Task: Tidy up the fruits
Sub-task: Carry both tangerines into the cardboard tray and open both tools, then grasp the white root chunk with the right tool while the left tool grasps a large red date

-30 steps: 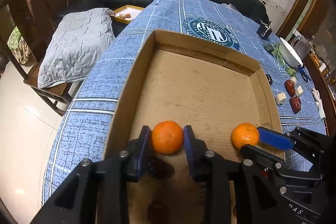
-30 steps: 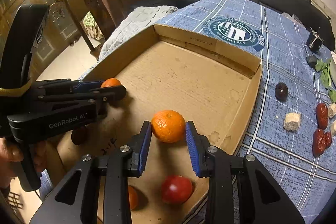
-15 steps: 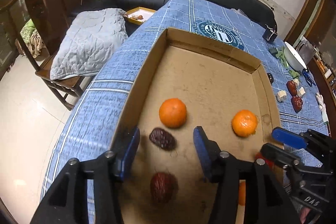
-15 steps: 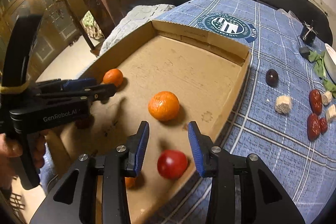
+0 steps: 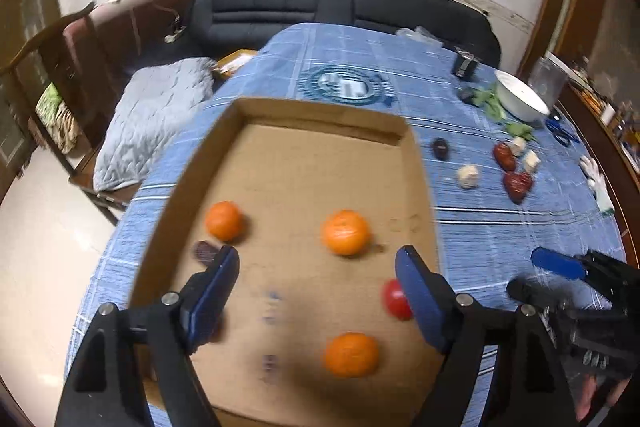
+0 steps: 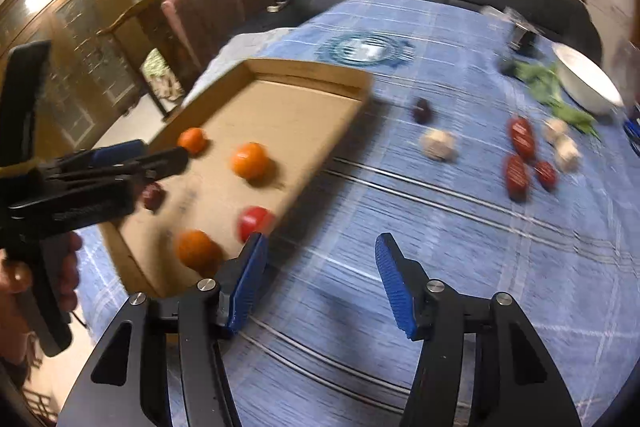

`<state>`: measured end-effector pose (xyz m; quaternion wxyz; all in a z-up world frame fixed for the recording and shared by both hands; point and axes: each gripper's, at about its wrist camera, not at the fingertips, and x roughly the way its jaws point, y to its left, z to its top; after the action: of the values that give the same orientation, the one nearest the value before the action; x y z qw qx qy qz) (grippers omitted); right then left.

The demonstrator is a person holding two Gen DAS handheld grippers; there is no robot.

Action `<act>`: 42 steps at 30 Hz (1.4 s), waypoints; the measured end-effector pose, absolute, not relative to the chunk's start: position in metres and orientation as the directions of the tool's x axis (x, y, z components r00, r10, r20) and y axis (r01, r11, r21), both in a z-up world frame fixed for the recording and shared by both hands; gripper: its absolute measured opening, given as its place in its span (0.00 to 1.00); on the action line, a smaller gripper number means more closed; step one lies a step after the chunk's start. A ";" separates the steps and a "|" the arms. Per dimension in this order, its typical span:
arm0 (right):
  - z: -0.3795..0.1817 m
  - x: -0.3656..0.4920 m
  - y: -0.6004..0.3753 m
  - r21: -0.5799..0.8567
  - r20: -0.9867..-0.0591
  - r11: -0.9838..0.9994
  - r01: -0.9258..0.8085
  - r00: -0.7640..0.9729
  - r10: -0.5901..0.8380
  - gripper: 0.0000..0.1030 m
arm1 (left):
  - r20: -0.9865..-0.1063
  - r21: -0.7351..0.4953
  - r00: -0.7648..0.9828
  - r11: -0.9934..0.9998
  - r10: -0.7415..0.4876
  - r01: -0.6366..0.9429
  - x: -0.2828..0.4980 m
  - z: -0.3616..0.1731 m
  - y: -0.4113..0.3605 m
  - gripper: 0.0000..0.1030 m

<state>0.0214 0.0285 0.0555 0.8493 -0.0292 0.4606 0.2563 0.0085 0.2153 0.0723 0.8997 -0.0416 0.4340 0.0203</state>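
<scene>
A shallow cardboard tray (image 5: 320,111) on the blue tablecloth holds three oranges (image 5: 224,221) (image 5: 345,231) (image 5: 351,354), a red fruit (image 5: 394,301) and a dark date (image 5: 204,251). My left gripper (image 5: 318,291) hovers above the tray's near half, its jaws opening, with nothing between them. My right gripper (image 6: 320,275) hangs over bare cloth just right of the tray (image 6: 312,71), its jaws opening and empty too. Red dates (image 6: 516,173) and a dark fruit (image 6: 422,111) lie loose on the cloth further right. The picture is motion-blurred.
Beige lumps (image 6: 438,145), green leaves (image 6: 552,87) and a white bowl (image 6: 588,83) lie at the table's far right. A black sofa (image 5: 340,7) and a chair with a grey quilt (image 5: 152,115) stand beyond the table's far and left edges.
Both grippers have let go of their oranges, opened wide and drawn back and up. The right one has swung right, off the tray and over the cloth.
</scene>
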 end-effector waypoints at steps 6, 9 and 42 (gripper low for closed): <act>0.053 0.043 -0.049 0.198 -0.795 0.920 -0.338 0.494 0.352 0.54 | -0.788 -0.038 0.615 0.999 -0.021 -0.014 0.013 0.076 0.169 0.80; 0.054 0.060 -0.079 0.191 -0.792 0.935 -0.297 0.516 0.326 0.54 | -0.791 -0.025 0.612 1.000 -0.028 0.013 0.015 0.076 0.146 0.81; 0.034 0.143 -0.164 0.139 -0.760 0.912 -0.386 0.549 0.348 0.27 | -0.849 -0.116 0.489 0.973 -0.201 0.199 0.137 0.019 -0.010 0.29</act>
<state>0.1434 -0.1644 0.0344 0.8797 -0.0223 0.4269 0.2084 0.1375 -0.0102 0.0192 0.8628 -0.0008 0.4920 -0.1160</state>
